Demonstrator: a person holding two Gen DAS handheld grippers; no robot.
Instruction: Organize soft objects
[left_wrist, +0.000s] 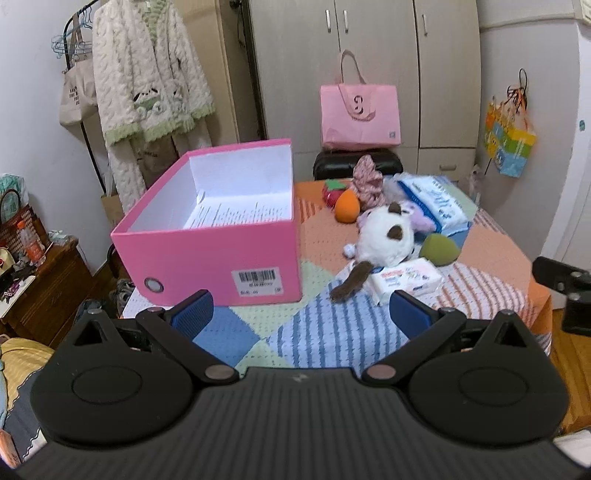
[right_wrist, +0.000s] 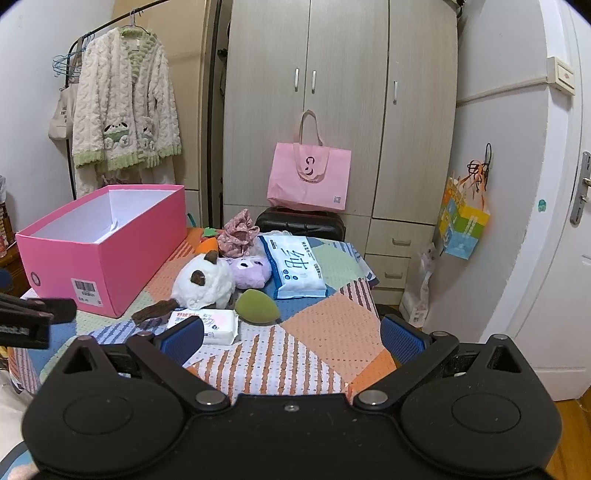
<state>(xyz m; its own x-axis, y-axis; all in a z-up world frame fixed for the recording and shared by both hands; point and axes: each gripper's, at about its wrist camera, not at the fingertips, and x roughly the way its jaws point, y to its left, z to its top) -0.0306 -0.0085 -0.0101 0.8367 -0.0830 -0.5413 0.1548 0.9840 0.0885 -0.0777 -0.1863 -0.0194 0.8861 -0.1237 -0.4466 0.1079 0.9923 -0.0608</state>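
On the patchwork-covered worktop (right_wrist: 325, 321), a white plush cat (right_wrist: 203, 286) with brown ears lies among other soft things: a purple plush (right_wrist: 251, 273) touching its right side, a green egg-shaped toy (right_wrist: 256, 306) just in front, an orange plush carrot (left_wrist: 346, 206) and a floral cloth bundle (right_wrist: 238, 234) behind. Two tissue packs, a small one (right_wrist: 218, 325) and a large one (right_wrist: 295, 271), lie alongside. Left of them stands an open pink box (left_wrist: 210, 236) holding only paper. Both the left claw (left_wrist: 303, 308) and right claw (right_wrist: 291, 334) hover released, grasping nothing.
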